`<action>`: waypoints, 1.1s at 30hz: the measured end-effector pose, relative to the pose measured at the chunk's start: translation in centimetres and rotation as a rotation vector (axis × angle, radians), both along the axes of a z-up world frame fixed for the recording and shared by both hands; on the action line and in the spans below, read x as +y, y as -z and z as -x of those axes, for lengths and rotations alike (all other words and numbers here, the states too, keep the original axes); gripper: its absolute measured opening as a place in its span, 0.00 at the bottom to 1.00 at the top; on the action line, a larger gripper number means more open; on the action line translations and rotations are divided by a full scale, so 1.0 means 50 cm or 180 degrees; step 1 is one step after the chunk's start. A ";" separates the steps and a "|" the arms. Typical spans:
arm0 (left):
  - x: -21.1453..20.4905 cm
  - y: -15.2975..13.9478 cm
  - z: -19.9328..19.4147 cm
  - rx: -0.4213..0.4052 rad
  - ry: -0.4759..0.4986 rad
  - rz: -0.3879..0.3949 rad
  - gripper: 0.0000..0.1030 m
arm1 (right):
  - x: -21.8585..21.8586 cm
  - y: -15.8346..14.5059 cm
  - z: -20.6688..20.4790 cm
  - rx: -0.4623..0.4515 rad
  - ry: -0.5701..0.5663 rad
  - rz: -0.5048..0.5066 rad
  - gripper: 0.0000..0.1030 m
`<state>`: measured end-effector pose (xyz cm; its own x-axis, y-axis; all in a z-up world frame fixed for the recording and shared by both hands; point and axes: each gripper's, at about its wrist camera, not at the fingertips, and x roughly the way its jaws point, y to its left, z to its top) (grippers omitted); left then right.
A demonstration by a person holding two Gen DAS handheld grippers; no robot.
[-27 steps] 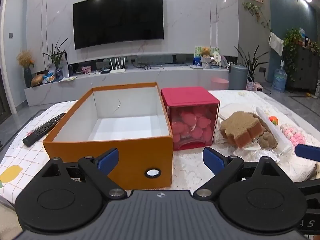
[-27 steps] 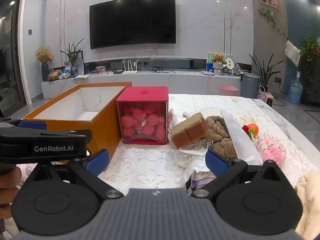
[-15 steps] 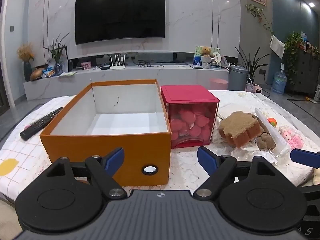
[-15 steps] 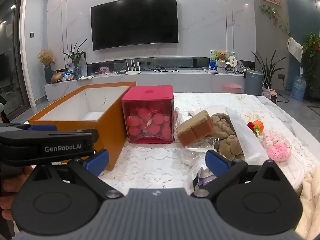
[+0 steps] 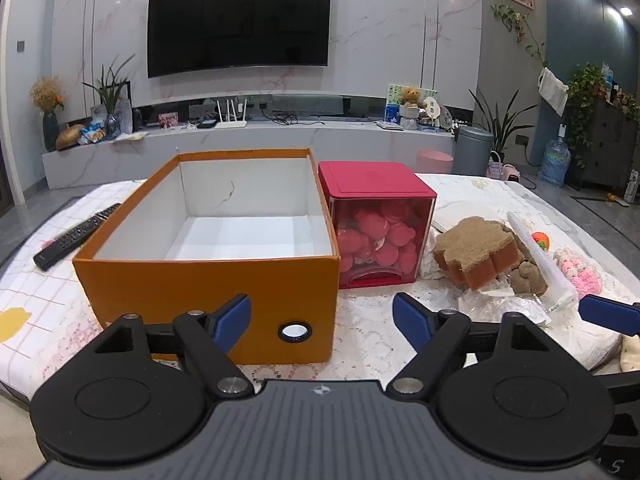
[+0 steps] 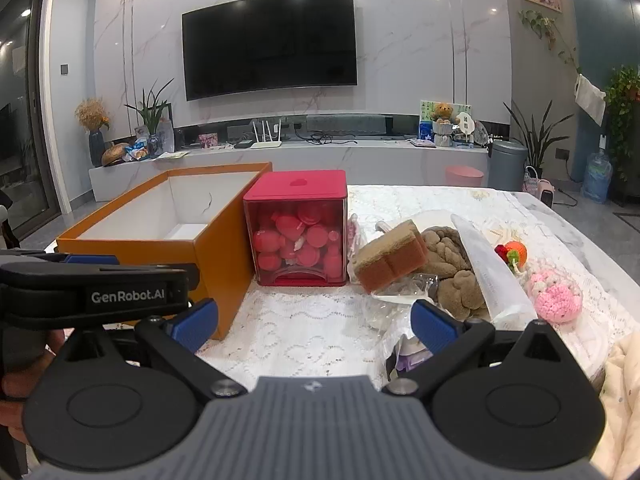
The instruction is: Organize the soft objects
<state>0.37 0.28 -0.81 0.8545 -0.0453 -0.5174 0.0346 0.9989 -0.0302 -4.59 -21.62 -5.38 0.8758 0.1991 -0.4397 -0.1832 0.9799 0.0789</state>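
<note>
Cardboard, orange outside and white inside: the open box (image 5: 208,280) stands toward the table's left edge with its long axis running from the near edge to the far edge, a round hole in its near short wall. Nothing lies inside it. Just beside its right wall stands a red lidded container (image 5: 380,232) with clear sides, full of pink round pieces. Between the box's left wall and the table's left edge lies a black remote (image 5: 76,236), angled toward the far left corner.

The soft things are heaped right of the red container, toward the table's right edge: a brown flower-shaped sponge (image 5: 476,252) tilted on clear wrapping, a brown plush (image 6: 452,264) behind and beneath it, a long clear plastic sleeve (image 6: 492,276) leaning across the plush from near right to far left, a small orange knitted toy (image 6: 514,252) and a pink knitted toy (image 6: 556,300) nearest the right edge.

A strip of bare lace cloth (image 6: 312,328) along the near edge, in front of the red container, lies open.

The left tool (image 5: 322,316) hangs at the box's near right corner, fingers spread wide, holding nothing. The right tool (image 6: 314,320) hangs over the bare strip, fingers fully apart and empty, its right fingertip close to the wrapping.
</note>
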 end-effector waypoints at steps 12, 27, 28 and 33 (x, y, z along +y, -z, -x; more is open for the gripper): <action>0.001 0.001 -0.002 0.0040 0.0046 -0.0010 0.86 | 0.003 -0.001 0.003 -0.0005 -0.0018 0.0010 0.98; -0.011 0.000 0.004 -0.0063 -0.0022 -0.0256 0.90 | 0.007 0.000 0.005 -0.0017 -0.0002 0.0105 0.98; -0.011 0.001 0.004 -0.0062 -0.0022 -0.0259 0.90 | 0.006 0.000 0.005 -0.0015 -0.0002 0.0103 0.98; -0.010 0.002 0.002 -0.0020 -0.0037 -0.0207 0.90 | 0.006 0.001 0.006 -0.0010 -0.0005 0.0114 0.98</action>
<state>0.25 -0.25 -0.93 0.8580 -0.0017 -0.5136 0.0229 0.9991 0.0350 -4.89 -21.31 -5.40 0.8769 0.1845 -0.4439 -0.1848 0.9818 0.0431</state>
